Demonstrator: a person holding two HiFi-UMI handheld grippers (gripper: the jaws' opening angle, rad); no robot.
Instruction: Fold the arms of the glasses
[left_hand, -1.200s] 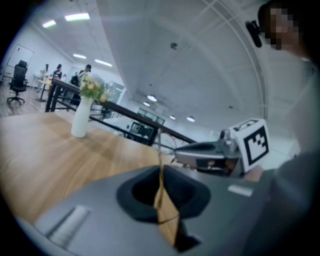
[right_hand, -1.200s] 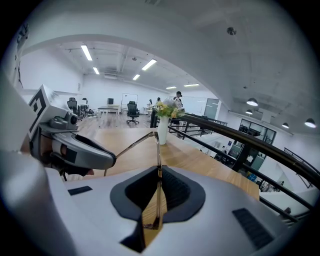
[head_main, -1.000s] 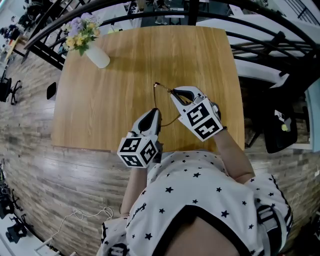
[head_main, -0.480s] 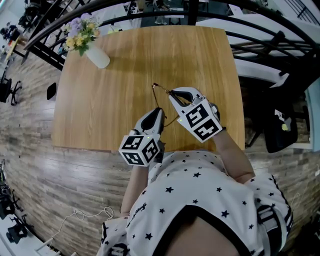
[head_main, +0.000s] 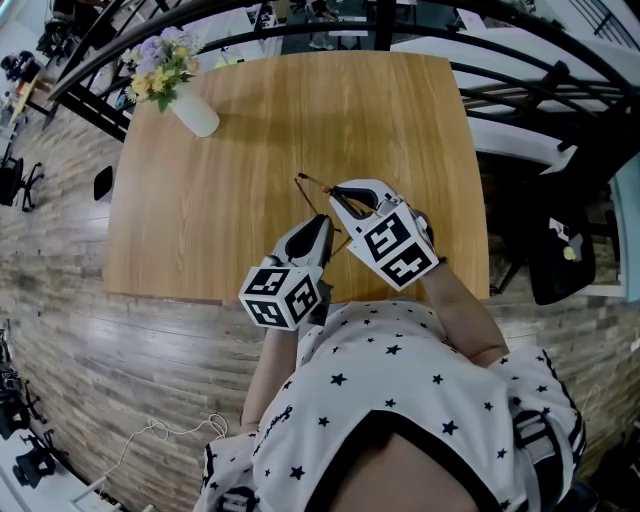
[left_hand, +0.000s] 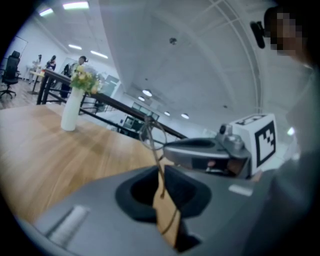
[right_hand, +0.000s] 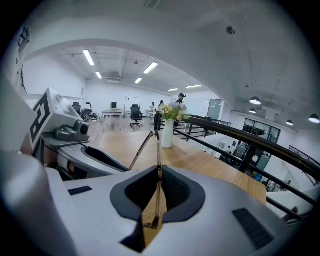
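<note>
The glasses (head_main: 310, 184), a thin wire frame, are held in the air over the near part of the worktop (head_main: 230, 180), between the two grippers and just in front of the person's star-printed shirt (head_main: 400, 390). The right gripper (head_main: 336, 194) has its jaws closed on one arm of the frame: in the right gripper view that arm rises straight out of the narrow slot between the pads, and a second arm slants away to the left. The left gripper (head_main: 321, 222) comes in from the near side and its jaws have just been opening; a thin arm lies in the gap, and the pads seem to stand clear of it (the wire is fine and blurred there, so this is only a fair reading). From the head view the right gripper's body and its marker cube (head_main: 392, 247) cover much of the frame, and the left gripper covers the near end. A white vase (head_main: 195, 112) of flowers (head_main: 160, 62) stands at the far left corner, well apart from the glasses. A black railing (head_main: 520, 85) runs past the far and right edges, and a white cable (head_main: 160, 430) lies on the plank floor (head_main: 60, 250)
</note>
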